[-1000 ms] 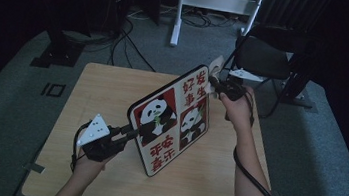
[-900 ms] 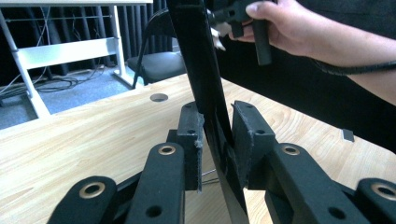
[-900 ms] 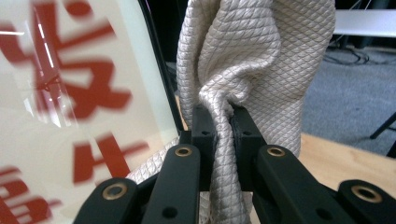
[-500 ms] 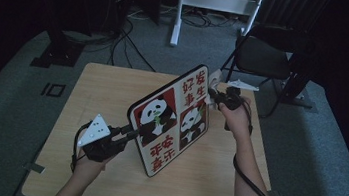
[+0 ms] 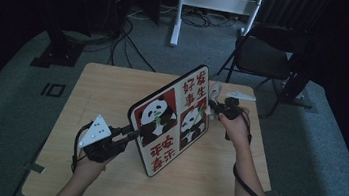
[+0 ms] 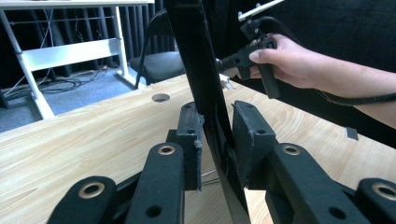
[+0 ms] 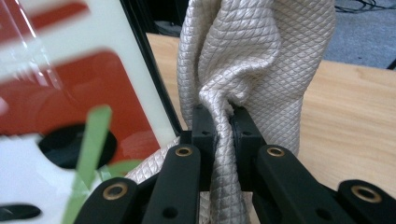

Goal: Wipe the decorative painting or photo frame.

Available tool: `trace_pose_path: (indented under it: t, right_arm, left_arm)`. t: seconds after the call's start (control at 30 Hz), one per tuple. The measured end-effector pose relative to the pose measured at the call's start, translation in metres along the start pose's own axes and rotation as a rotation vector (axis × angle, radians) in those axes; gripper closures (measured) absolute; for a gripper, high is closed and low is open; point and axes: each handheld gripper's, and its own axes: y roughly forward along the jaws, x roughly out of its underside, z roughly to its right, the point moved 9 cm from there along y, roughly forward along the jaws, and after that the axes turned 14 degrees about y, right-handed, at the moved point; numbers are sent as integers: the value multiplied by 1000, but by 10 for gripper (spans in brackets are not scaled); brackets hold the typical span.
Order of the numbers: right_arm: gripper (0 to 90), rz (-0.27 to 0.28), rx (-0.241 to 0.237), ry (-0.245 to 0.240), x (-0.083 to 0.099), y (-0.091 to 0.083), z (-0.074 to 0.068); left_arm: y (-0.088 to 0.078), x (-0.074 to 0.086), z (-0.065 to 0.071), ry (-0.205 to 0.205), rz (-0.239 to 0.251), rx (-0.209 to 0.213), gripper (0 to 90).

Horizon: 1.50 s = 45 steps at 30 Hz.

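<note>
High view: above the 6 o'clock edge, facing 12 o'clock, far. Gripper views: close along own jaws. Shared: counter (image 5: 113, 90), panda board (image 5: 172, 118).

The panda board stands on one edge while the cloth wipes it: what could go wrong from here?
1. The panda board is tilted, resting on one lower edge on the table; the left gripper pinches only its thin edge, so a push could twist or tip it.
2. The right gripper holds only a bunched fold of the cloth; rubbing might pull it out of the jaws.
</note>
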Motion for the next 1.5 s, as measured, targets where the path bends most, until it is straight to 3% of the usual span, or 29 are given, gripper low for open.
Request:
trace_pose_path:
  t: [0.37, 0.63, 0.97, 1.07, 1.23, 1.43, 1.5]
  right_arm:
    - [832, -69, 59, -15, 29, 7, 16]
    - [831, -122, 78, 11, 52, 10, 29]
    - [828, -209, 160, -31, 87, 15, 44]
    - [823, -173, 186, -2, 88, 13, 49]
    - [804, -137, 269, -4, 82, 3, 62]
    - [681, -117, 282, 35, 80, -5, 71]
    - [649, -98, 281, 41, 78, -7, 72]
  left_arm:
    - [0, 0, 1, 3, -3, 0, 745]
    - [0, 0, 0, 0, -3, 2, 745]
    - [0, 1, -1, -5, -9, 0, 743]
    - [0, 0, -1, -6, -10, 3, 742]
    - [-3, 0, 0, -15, -2, 12, 724]
    - [-7, -2, 0, -12, -8, 21, 657]
    - [-9, -1, 2, -25, -6, 41, 646]
